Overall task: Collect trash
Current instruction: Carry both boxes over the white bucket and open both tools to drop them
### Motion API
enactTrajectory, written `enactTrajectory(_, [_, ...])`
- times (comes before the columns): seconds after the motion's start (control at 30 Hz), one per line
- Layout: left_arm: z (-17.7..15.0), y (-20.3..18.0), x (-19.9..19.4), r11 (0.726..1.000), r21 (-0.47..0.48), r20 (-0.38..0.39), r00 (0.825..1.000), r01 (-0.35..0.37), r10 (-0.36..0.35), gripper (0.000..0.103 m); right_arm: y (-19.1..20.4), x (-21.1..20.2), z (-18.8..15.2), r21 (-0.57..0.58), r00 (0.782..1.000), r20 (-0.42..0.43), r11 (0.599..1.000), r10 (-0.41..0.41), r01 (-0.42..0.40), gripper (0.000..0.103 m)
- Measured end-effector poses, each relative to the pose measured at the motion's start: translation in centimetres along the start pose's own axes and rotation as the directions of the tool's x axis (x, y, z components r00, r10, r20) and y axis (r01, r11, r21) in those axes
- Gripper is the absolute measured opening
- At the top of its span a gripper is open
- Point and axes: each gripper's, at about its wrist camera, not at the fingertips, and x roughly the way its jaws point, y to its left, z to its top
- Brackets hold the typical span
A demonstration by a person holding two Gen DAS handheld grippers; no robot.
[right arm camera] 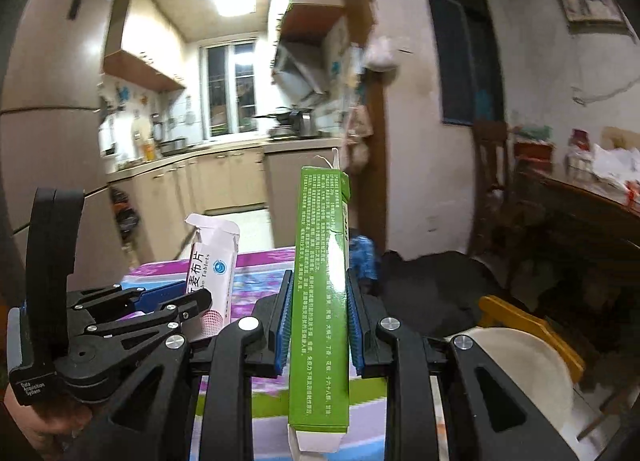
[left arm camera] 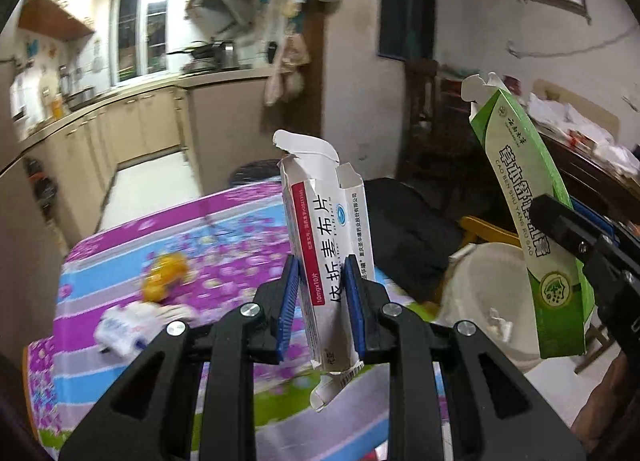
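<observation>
While your left gripper has its fingers clenched on the white pill box, held upright above the desk, your right gripper grips the green box, also upright. The green box sits above a white bin beside the desk. An orange wrapper and crumpled white packet lie on the flowered cloth.

White-and-red carton; green box; purple-blue floral tablecloth; blue-padded tongs
</observation>
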Motion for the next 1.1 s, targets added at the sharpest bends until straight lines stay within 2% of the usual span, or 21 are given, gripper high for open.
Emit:
enactTrajectory(0.13, [1.2,-4.2,2.2,0.996,0.032,-0.029,0.996,0.087,-0.086,0.022,-6.7,-0.2,0.5,0.042,0.995,-0.041,0.995,-0.087,0.089,0.025])
enactTrajectory(0.27, [2.2,-8.8,4.5,0.981,0.053,-0.075,0.981,0.185,-0.181,0.022,-13.5,0.3,0.7,0.089,0.982,-0.105,0.982,-0.155,0.164,0.025])
enactTrajectory(0.37, [2.7,-12.3,6.2,0.967,0.063,-0.122,0.963,0.248,-0.239,0.022,-18.1,1.1,0.2,0.122,0.969,-0.17,0.972,-0.181,0.203,0.025])
enactTrajectory(0.47, [3.1,-15.3,8.4,0.948,0.057,-0.191,0.935,0.314,-0.298,0.022,-21.5,2.7,-0.8,0.155,0.953,-0.245,0.963,-0.178,0.22,0.025])
enactTrajectory(0.57, [3.1,-17.1,10.4,0.936,0.05,-0.253,0.911,0.349,-0.327,0.022,-24.5,4.5,-2.1,0.184,0.936,-0.309,0.955,-0.17,0.234,0.025])
enactTrajectory(0.67, [2.9,-18.3,12.2,0.928,0.029,-0.303,0.888,0.37,-0.345,0.023,-26.2,6.7,-2.7,0.189,0.921,-0.353,0.951,-0.164,0.242,0.025])
enactTrajectory(0.8, [2.1,-19.6,14.7,0.919,0.002,-0.38,0.851,0.393,-0.363,0.023,-26.9,7.8,-4.0,0.183,0.906,-0.389,0.95,-0.165,0.252,0.025])
enactTrajectory(0.87, [1.7,-20.0,15.5,0.918,-0.007,-0.406,0.838,0.396,-0.365,0.023,-27.1,8.3,-4.6,0.183,0.9,-0.402,0.949,-0.166,0.257,0.025])
enactTrajectory(0.93, [1.4,-20.0,16.0,0.92,-0.01,-0.418,0.834,0.392,-0.36,0.023,-27.3,8.6,-5.2,0.18,0.895,-0.412,0.947,-0.173,0.266,0.025])
enactTrajectory(0.97, [1.1,-20.0,16.3,0.921,-0.014,-0.428,0.83,0.39,-0.358,0.023,-25.5,7.9,-5.7,0.179,0.893,-0.414,0.946,-0.176,0.269,0.025])
enactTrajectory(1.1, [0.6,-20.0,16.7,0.925,-0.013,-0.44,0.828,0.381,-0.347,0.023,-24.2,7.4,-6.4,0.187,0.888,-0.424,0.943,-0.175,0.275,0.025])
